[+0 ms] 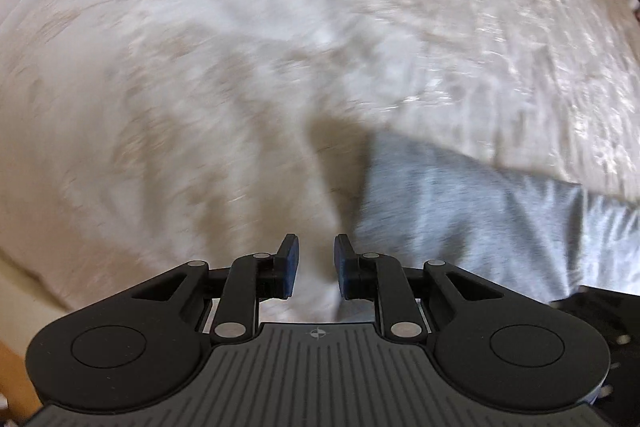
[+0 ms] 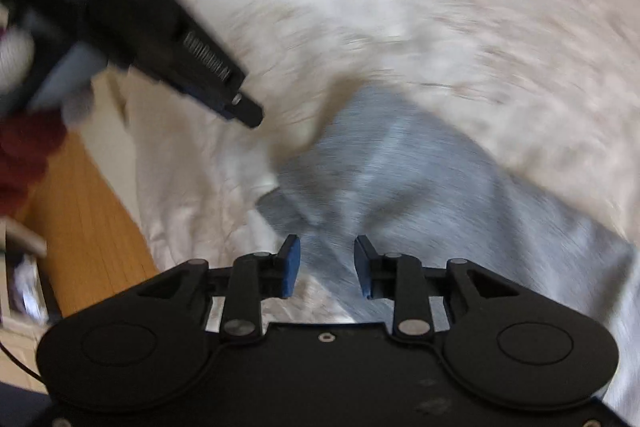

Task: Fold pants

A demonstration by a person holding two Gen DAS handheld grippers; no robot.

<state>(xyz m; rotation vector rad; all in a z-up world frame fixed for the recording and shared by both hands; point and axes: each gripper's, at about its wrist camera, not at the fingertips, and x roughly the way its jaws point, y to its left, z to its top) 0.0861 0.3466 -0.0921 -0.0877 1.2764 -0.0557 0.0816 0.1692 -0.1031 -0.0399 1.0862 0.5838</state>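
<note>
Over a pale, blurred bedcover, seen from the left wrist, the left gripper points steeply down; its jaws stand a little apart, released, with nothing between the blue pads; the grey pants lie on the bed at four o'clock, just beside the right-hand finger but apart from it.

From the right wrist, the right gripper hangs over the pants, which spread from centre toward four o'clock; its jaws are parted and grip nothing; the left gripper reaches in from ten o'clock, a dark red sleeve behind it; wooden floor shows at eight o'clock.
</note>
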